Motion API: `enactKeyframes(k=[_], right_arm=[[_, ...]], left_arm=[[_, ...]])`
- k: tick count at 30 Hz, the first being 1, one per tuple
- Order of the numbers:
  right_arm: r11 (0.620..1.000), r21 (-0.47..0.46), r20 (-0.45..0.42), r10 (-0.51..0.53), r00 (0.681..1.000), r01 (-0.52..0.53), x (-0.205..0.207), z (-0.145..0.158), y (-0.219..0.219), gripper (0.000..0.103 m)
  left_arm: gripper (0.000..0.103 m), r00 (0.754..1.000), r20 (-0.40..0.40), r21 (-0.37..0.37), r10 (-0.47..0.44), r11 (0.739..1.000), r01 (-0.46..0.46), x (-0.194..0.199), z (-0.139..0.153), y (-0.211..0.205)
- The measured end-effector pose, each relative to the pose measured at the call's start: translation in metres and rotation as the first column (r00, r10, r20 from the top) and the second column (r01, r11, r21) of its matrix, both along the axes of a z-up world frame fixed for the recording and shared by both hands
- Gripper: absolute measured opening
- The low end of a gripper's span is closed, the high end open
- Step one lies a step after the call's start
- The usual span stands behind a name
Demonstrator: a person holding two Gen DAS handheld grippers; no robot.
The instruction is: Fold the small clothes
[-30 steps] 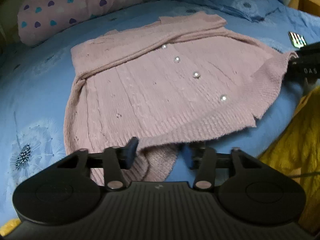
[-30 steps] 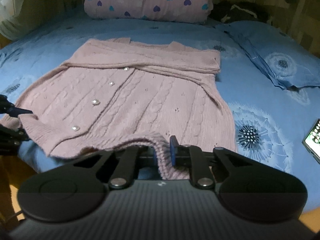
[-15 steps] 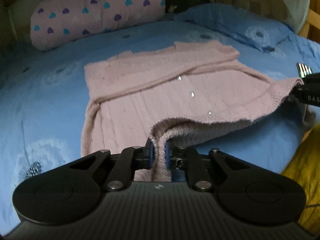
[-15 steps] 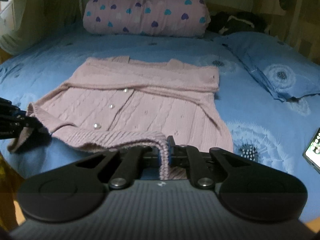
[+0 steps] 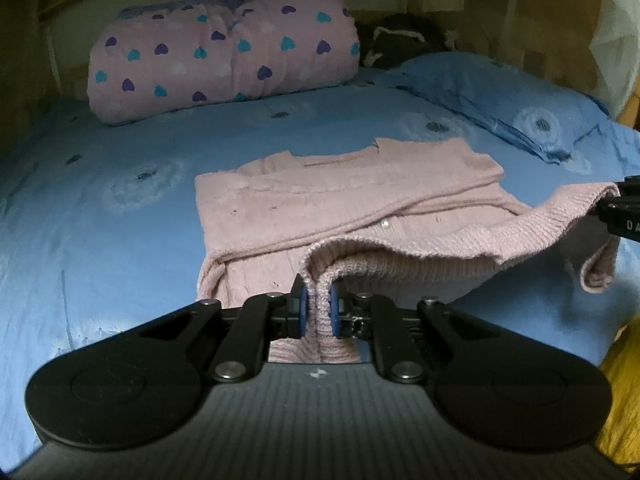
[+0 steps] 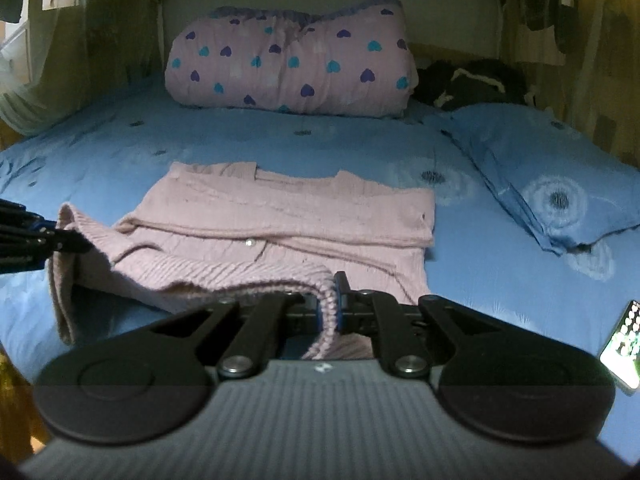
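A pink knitted cardigan (image 5: 352, 200) lies on a blue bedsheet (image 5: 120, 216) printed with dandelion heads, its collar end toward the headboard and its ribbed hem toward the cameras. The far part rests flat on the sheet with the sleeves crossed over the chest; the near part is raised off the bed, hanging between the two tools.

The left gripper (image 5: 318, 312) has its blue pads pressed together on one corner of the ribbed hem, the knit bunched in a narrow fold between them and a short tail drooping below. From there the hem runs as a sagging band across to the right gripper (image 6: 329, 304), which is likewise closed tight on the opposite corner, the rib pinched between its pads. In the left wrist view the right tool appears at the frame's right edge, with the cardigan's corner at its tip; in the right wrist view the left tool shows at the left edge with its corner at its tip.

One pearly button (image 6: 249, 243) shows just behind the lifted hem.

A pink rolled quilt (image 6: 288, 68) with blue and purple hearts sits by the headboard, a blue pillow (image 6: 552, 188) lies to the right, and a lit phone (image 6: 622, 350) rests on the sheet near the right edge.
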State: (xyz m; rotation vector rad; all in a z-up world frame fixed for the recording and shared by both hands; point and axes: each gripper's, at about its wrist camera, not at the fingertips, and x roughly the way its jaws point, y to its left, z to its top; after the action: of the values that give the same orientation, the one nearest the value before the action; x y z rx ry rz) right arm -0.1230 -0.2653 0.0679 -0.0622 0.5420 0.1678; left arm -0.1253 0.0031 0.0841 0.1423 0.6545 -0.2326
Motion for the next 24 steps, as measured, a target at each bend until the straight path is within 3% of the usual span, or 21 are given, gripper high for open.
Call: enactKeyframes(k=[24], right_arm=[[1.000,0.014,0.052,-0.016,0.999,0.015,0.023,0.017,-0.003,0.008]], left_arm=[[0.013,0.997,0.066,-0.025,0.029,0.999,-0.027,0.022,0.031,0.001]])
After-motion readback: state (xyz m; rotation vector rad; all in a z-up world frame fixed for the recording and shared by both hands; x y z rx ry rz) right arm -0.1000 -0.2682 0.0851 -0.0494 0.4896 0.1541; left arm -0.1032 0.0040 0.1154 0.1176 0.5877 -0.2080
